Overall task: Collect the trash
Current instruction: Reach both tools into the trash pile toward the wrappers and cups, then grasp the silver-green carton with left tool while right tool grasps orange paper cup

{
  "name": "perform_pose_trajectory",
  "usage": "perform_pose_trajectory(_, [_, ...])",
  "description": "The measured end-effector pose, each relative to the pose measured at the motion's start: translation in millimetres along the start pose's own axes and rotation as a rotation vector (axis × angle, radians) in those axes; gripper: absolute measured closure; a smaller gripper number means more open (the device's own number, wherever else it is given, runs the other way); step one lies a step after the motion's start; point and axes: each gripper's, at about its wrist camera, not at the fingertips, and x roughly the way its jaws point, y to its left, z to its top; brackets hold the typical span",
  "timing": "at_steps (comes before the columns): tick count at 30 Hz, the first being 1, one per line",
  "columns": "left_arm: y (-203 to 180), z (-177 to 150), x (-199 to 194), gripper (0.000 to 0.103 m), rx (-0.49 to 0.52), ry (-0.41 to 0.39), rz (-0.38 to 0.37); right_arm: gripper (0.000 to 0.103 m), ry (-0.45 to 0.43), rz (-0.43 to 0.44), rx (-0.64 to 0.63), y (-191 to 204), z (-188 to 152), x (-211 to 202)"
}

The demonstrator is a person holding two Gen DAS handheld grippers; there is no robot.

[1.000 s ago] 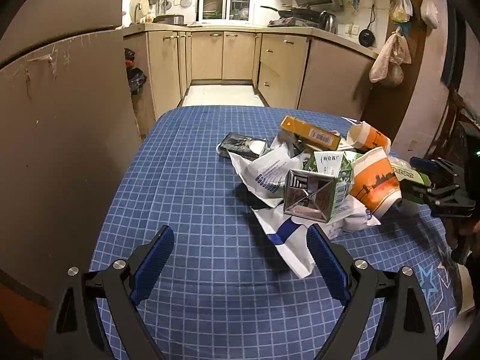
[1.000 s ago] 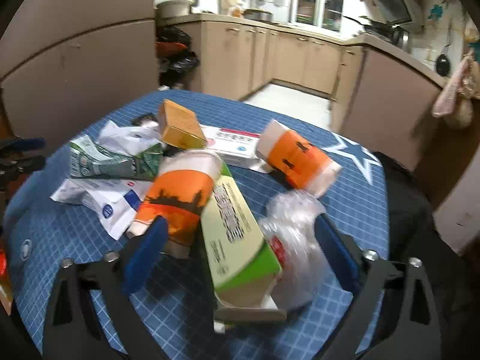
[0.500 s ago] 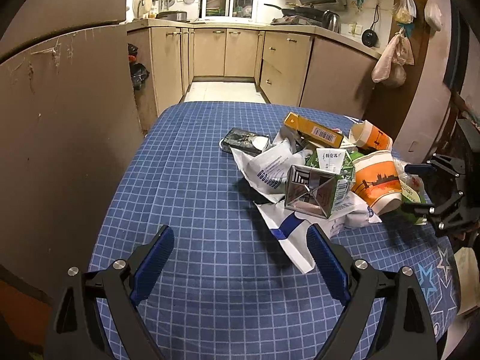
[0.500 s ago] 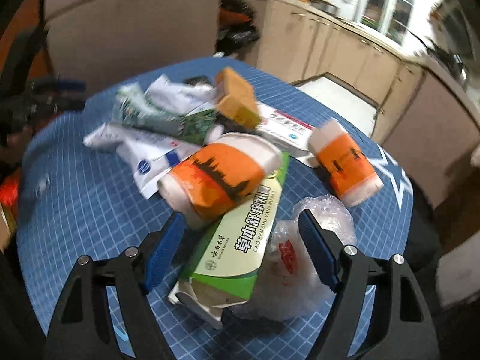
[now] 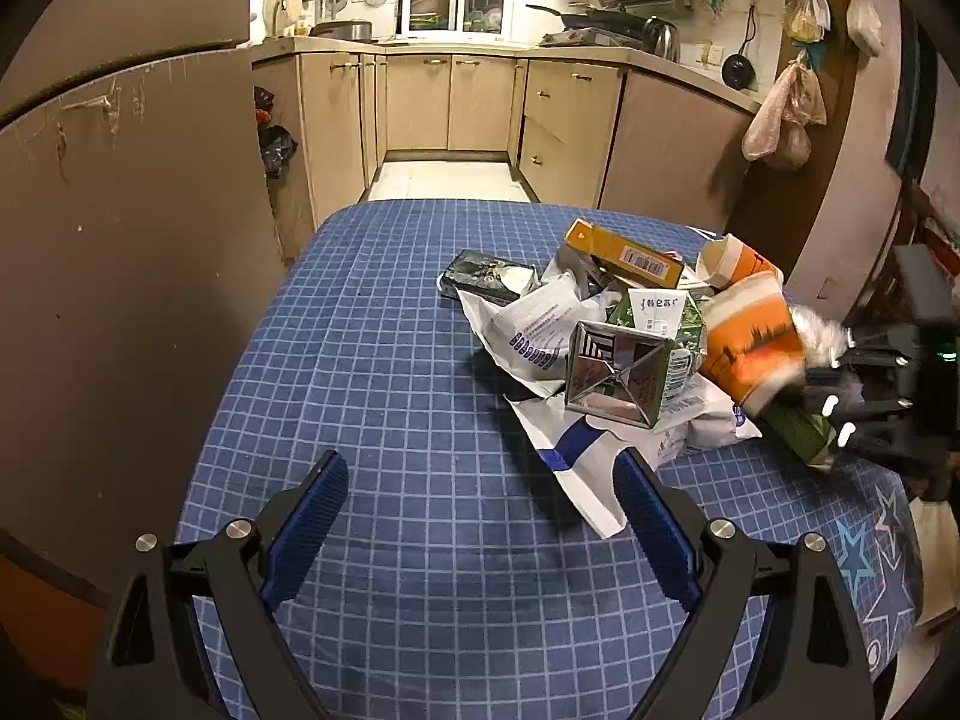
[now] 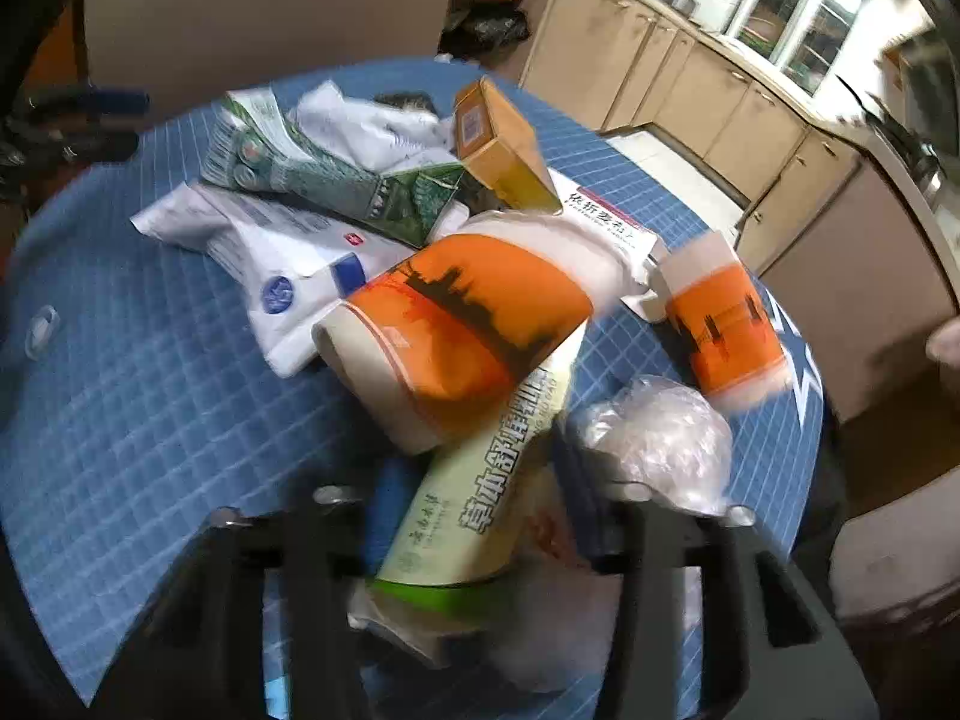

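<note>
Right claw (image 6: 474, 546) was closed since the last frame, now clamped on the green carton (image 6: 480, 504). Left claw (image 5: 480, 516) is held apart over the table (image 5: 372, 360).

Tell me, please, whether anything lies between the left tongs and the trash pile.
Nothing visible does: only bare blue checked tablecloth lies between the open left tongs and the nearest piece of trash, the white wrapper.

I read large Chinese characters down my green-and-cream box (image 6: 492, 480), Chinese print on the white box with a red stripe (image 6: 606, 219), a barcode on the yellow box (image 5: 642, 264)
</note>
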Motion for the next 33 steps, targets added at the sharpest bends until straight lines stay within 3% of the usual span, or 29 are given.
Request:
perform_pose_trajectory(5, [-2.0, 3.6, -8.5, 0.013, 0.025, -0.013, -0.013, 0.099, -0.028, 0.021, 0.078, 19.0, -39.3, -30.6])
perform_pose_trajectory(12, [-21.2, 8.4, -12.9, 0.011, 0.101, -0.020, -0.058, 0.099, -0.090, 0.175, 0.375, 25.3, -88.4, -58.3])
perform_pose_trajectory(16, [-37.0, 15.4, -7.5, 0.009, 0.161, -0.014, -0.112, 0.099, -0.116, 0.192, 0.486, 32.2, -102.9, -62.9])
perform_pose_trajectory(23, [-57.4, 44.1, 38.0, 0.007, 0.222, -0.015, -0.200, 0.099, -0.157, 0.181, 0.567, 32.0, -115.4, -70.9])
perform_pose_trajectory(29, [-71.2, 47.0, 82.6, 0.007, 0.247, 0.053, -0.273, 0.099, -0.171, 0.184, 0.582, 32.1, -116.8, -69.4])
perform_pose_trajectory(30, [-73.3, 46.3, 86.1, 0.008, 0.251, 0.064, -0.275, 0.099, -0.172, 0.184, 0.583, 32.1, -118.1, -70.1])
perform_pose_trajectory(32, [-77.1, 41.8, 92.0, 0.030, 0.266, 0.065, -0.249, 0.099, -0.175, 0.180, 0.585, 32.6, -117.4, -68.6])
perform_pose_trajectory(33, [-76.4, 40.3, 91.1, 0.033, 0.264, 0.057, -0.248, 0.099, -0.176, 0.177, 0.584, 31.9, -117.7, -67.8])
